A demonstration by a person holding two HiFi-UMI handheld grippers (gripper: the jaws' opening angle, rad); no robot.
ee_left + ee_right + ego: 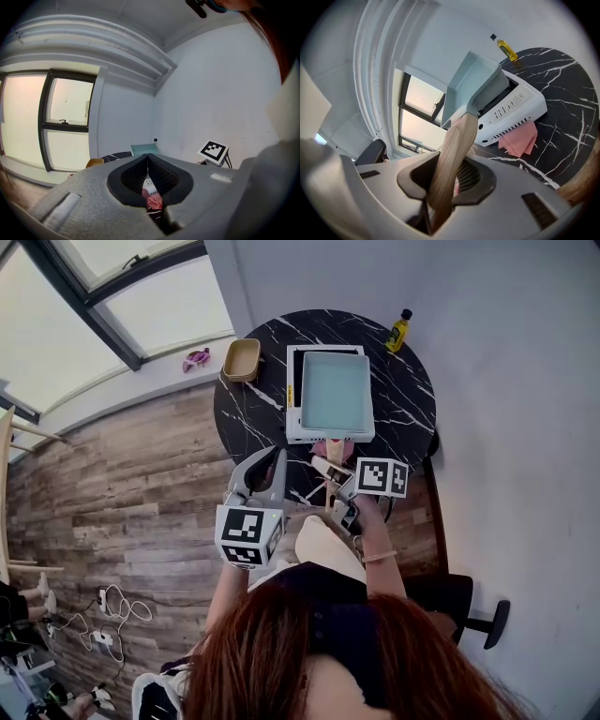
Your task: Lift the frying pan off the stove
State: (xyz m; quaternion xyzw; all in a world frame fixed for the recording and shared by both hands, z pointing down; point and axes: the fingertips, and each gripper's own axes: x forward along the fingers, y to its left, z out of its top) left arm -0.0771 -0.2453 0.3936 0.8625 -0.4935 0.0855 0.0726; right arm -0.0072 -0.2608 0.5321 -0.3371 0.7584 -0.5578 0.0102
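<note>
A pale blue-green square frying pan (pixel 336 393) with a wooden handle (pixel 332 454) is over the white stove (pixel 295 395) on the round black marble table (pixel 412 399). My right gripper (pixel 330 488) is shut on the handle's near end. In the right gripper view the handle (pixel 452 154) runs up from between the jaws of the right gripper (pixel 447 177) to the tilted pan (pixel 471 82), whose grey underside shows above the stove (pixel 515 110). My left gripper (pixel 272 458) hovers left of the handle at the table's near edge. Its jaws (pixel 147 159) meet at the tips with nothing between them.
A yellow oil bottle (pixel 399 331) stands at the table's far right and a tan bowl (pixel 242 360) at its far left. A pink cloth (pixel 520 140) lies in front of the stove. A black chair (pixel 464 601) stands at the right, and cables (pixel 117 606) lie on the wooden floor.
</note>
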